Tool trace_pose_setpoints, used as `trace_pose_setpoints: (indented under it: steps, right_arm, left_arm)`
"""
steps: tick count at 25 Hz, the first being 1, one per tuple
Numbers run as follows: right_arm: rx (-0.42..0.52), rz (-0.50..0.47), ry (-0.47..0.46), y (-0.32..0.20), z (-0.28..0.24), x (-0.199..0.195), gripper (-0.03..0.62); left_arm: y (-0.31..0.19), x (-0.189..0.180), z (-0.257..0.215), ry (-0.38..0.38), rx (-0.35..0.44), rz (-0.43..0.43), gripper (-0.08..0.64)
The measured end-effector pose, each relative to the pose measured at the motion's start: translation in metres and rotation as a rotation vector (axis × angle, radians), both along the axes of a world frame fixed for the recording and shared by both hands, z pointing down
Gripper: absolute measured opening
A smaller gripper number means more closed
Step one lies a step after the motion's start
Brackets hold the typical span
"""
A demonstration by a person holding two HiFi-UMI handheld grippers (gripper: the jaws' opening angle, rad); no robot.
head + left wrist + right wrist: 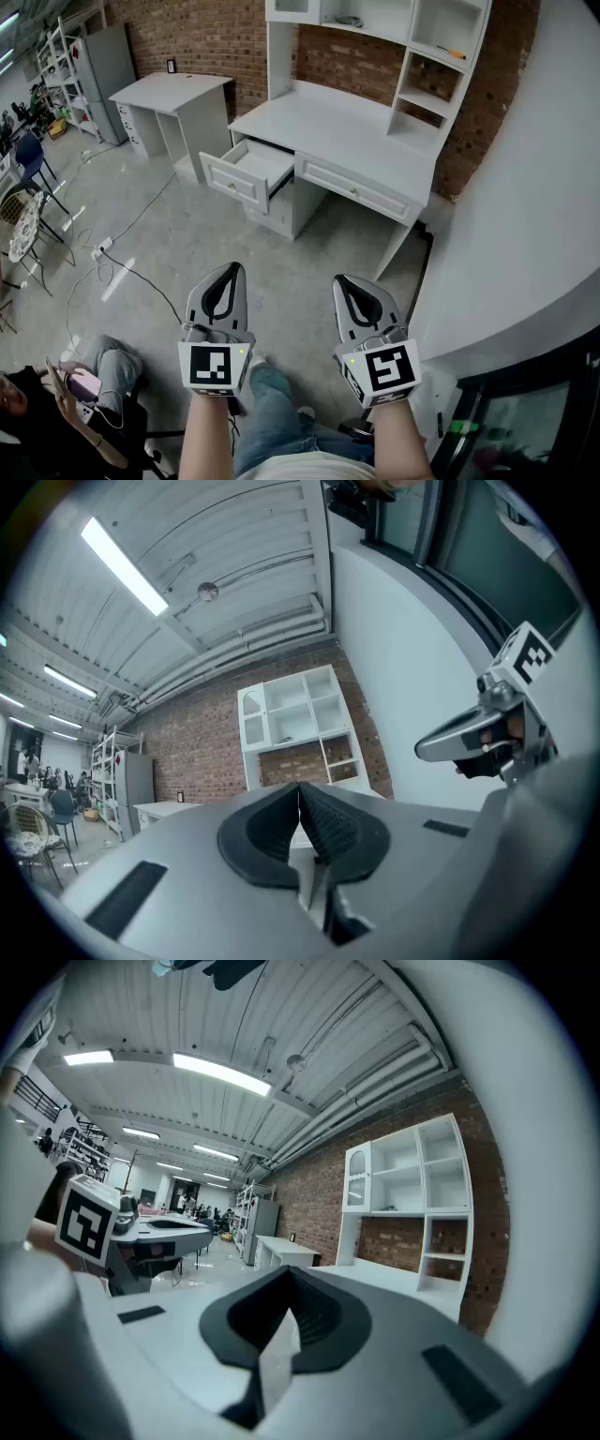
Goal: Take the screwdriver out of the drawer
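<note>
A white desk with a hutch (337, 122) stands ahead across the floor. Its left drawer (251, 169) is pulled open, and the part of its inside I can see looks bare. An orange-handled tool (451, 53), perhaps the screwdriver, lies on a right-hand shelf of the hutch. My left gripper (232, 270) and right gripper (343, 281) are held level side by side, far short of the desk, both shut on nothing. In the left gripper view the jaws (300, 791) meet before the hutch (295, 724); in the right gripper view the jaws (286, 1277) are likewise closed.
A smaller white desk (173, 94) and a grey cabinet (98, 70) stand at the back left. Cables (112, 262) trail over the floor. A seated person (89, 394) with a phone is at the bottom left. A curved white wall (525, 234) rises on the right.
</note>
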State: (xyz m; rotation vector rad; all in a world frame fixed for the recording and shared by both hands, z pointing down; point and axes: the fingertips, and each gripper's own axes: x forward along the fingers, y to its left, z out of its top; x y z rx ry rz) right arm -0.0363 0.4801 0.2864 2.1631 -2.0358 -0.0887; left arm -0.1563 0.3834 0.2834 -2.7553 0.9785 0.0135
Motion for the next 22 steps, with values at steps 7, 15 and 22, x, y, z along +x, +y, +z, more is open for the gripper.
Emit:
trace_pose_setpoints:
  steps: [7, 15, 22]
  right_arm:
    - [-0.002, 0.032, -0.021, -0.002, 0.002, 0.014, 0.009]
    - [0.005, -0.003, -0.029, -0.039, 0.005, 0.022, 0.009]
    - [-0.010, 0.002, -0.021, -0.114, 0.009, 0.044, 0.011]
  left_arm:
    - [-0.008, -0.001, -0.003, 0.006, -0.016, 0.003, 0.014]
    - [-0.049, 0.002, 0.004, 0.023, -0.028, -0.030, 0.014]
    - [-0.116, 0.011, 0.006, 0.063, -0.061, -0.035, 0.014]
